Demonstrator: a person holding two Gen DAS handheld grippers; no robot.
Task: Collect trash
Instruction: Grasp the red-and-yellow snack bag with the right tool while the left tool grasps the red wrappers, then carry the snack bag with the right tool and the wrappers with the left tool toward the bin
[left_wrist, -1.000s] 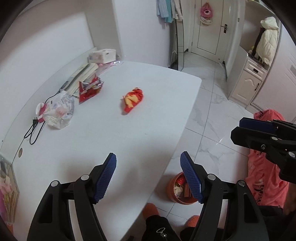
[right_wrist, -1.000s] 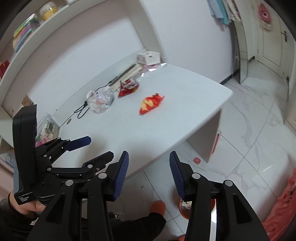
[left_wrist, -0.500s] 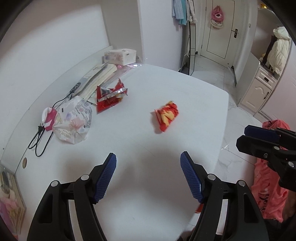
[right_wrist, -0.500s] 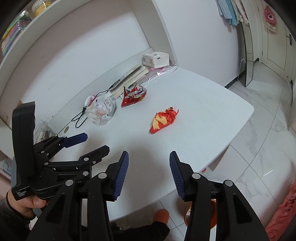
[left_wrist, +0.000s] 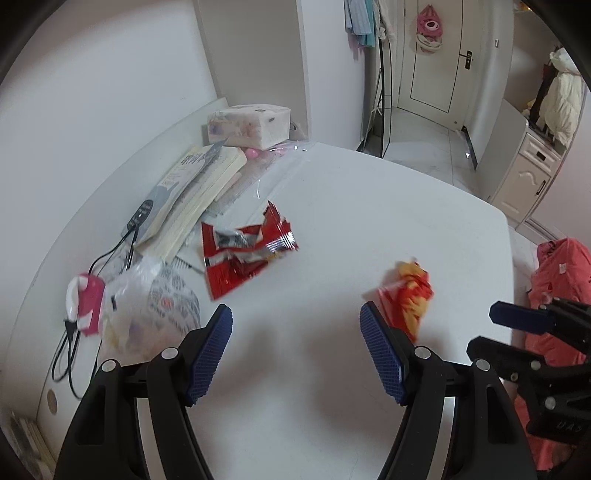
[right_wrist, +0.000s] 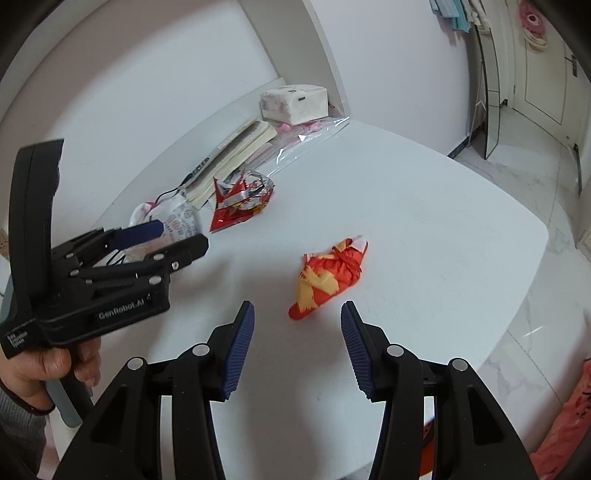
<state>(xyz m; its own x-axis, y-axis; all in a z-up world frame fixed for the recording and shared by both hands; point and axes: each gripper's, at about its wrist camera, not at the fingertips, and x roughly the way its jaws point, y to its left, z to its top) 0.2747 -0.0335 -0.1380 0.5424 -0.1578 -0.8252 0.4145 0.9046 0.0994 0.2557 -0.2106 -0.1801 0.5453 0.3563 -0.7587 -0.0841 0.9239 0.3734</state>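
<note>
A crumpled red-and-yellow wrapper (right_wrist: 330, 275) lies on the white table (right_wrist: 424, 229), just ahead of my open, empty right gripper (right_wrist: 297, 321); it also shows in the left wrist view (left_wrist: 408, 295). A red-and-silver snack wrapper (left_wrist: 243, 251) lies further back left, also in the right wrist view (right_wrist: 240, 201). A crumpled clear plastic bag (left_wrist: 147, 306) lies at the left. My left gripper (left_wrist: 295, 332) is open and empty above the table, between the wrappers.
Books (left_wrist: 192, 192), a tissue box (left_wrist: 247, 123), a clear plastic sleeve (right_wrist: 310, 144) and a black cable with pink plug (left_wrist: 85, 299) sit along the back wall. The table's right edge drops to a marble floor (right_wrist: 546, 295). A pink-red bag (left_wrist: 557, 273) hangs at right.
Both grippers have moved forward over the table toward the wrappers, which now look larger and closer. The orange bin on the floor has left both views. Both stay open.
</note>
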